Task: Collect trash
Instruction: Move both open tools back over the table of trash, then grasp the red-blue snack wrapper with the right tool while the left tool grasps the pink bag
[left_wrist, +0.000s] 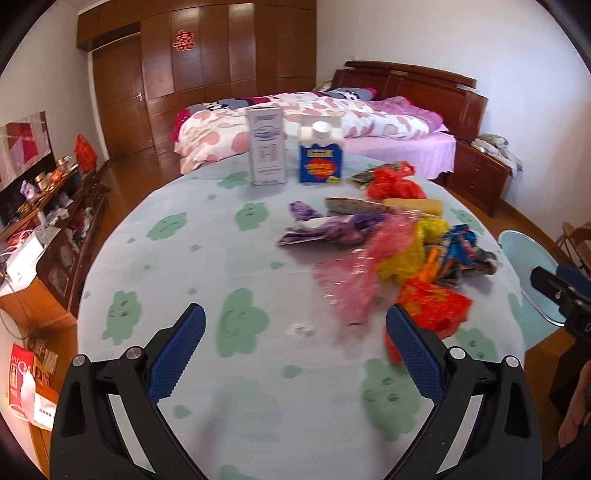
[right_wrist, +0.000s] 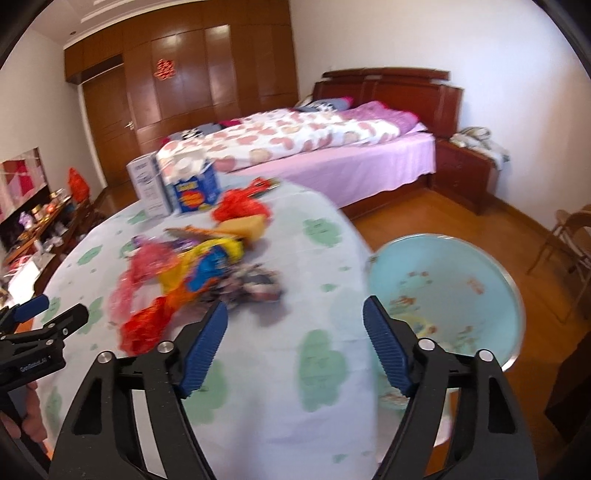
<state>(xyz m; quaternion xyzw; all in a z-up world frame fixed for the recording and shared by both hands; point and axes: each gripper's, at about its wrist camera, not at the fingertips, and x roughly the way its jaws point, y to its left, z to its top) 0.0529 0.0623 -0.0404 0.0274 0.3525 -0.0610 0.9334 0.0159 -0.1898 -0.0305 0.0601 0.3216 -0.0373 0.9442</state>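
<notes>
Left claw (left_wrist: 293, 325): blue-padded fingers spread wide apart, nothing between them, held over the near part of the table (left_wrist: 177, 258) (round, covered in a pale cloth with green cloud shapes).

Right claw (right_wrist: 295, 319): fingers likewise wide apart and empty, held over the table's right edge, its right finger in front of the bowl (right_wrist: 476, 258).

Trash pile (left_wrist: 399, 251): a loose heap of crumpled wrappers and bags, lying on the right half of the table, ahead and to the right of the left claw, ahead and to the left of the right claw; neither claw touches it.
- Pink plastic bag (left_wrist: 351, 280), nearest the left claw, just beyond its right finger.
- Red wrapper (left_wrist: 432, 306), close behind that same finger.
- Yellow bag (left_wrist: 406, 251), purple wrapper (left_wrist: 325, 225), red bag (left_wrist: 395, 181) farther back (edges blurred).

Bowl: light blue, just beside the table's right edge, lower than the tabletop.

White box (left_wrist: 266, 146) and blue carton (left_wrist: 320, 153): upright, side by side at the far edge.

Bed (left_wrist: 332, 122): behind the table.
</notes>
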